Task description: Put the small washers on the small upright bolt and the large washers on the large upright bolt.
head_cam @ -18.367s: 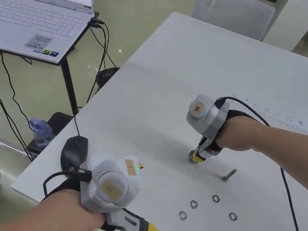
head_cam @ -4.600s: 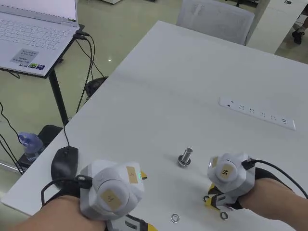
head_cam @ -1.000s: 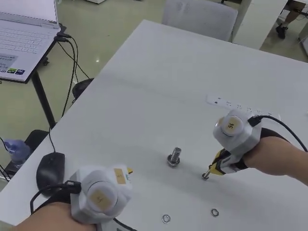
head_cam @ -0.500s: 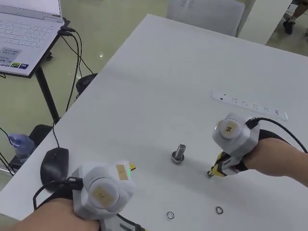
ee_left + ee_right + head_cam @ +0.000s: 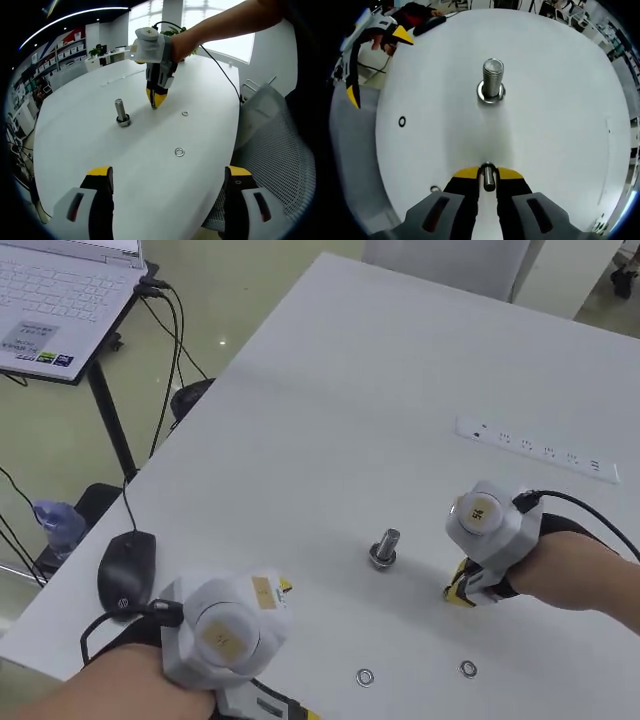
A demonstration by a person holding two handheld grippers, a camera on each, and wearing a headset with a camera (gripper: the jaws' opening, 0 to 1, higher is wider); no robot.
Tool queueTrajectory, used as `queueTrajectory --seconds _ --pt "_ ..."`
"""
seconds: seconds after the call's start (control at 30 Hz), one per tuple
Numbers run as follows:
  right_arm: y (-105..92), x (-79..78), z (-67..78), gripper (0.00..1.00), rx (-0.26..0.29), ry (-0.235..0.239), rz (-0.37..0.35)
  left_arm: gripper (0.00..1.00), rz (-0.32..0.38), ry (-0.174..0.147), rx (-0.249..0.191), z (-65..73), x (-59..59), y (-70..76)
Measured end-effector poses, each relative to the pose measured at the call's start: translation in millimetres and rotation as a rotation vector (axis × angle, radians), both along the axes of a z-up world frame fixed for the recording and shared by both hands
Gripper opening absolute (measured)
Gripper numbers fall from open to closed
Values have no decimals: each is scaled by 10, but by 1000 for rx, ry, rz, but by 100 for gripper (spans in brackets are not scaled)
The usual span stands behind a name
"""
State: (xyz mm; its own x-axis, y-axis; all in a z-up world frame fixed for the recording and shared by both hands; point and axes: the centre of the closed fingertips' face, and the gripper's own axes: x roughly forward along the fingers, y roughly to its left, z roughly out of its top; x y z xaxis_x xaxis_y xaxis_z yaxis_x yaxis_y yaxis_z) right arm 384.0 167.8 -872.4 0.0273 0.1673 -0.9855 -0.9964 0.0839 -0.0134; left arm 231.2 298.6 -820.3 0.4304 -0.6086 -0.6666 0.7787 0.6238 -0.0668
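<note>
Head cam sits high over the near edge of the counter (image 5: 330, 420), tilted forward and down, so it gets both tongs from behind. The left tongs (image 5: 167, 175) cam rides low at that edge and looks across at the right tongs (image 5: 155, 102). The right one is way closer, nearly on the surface, looking over the small bolt (image 5: 488, 177) it's pinching. All three catch the large bolt (image 5: 385, 548).
</note>
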Motion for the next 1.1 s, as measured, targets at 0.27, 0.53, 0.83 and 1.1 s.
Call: queueTrajectory --seconds 0.27,0.53,0.83,1.1 --pt "9 17 9 13 -2 1 -7 90 -4 6 1 -9 10 -19" --pt "10 35 11 14 -5 -12 -7 89 -5 9 9 -16 13 -6" --pt "17 30 9 19 3 -1 -5 87 -11 15 14 -32 -12 -11" --pt "15 45 47 21 14 1 -3 86 -12 17 16 -35 -18 -10"
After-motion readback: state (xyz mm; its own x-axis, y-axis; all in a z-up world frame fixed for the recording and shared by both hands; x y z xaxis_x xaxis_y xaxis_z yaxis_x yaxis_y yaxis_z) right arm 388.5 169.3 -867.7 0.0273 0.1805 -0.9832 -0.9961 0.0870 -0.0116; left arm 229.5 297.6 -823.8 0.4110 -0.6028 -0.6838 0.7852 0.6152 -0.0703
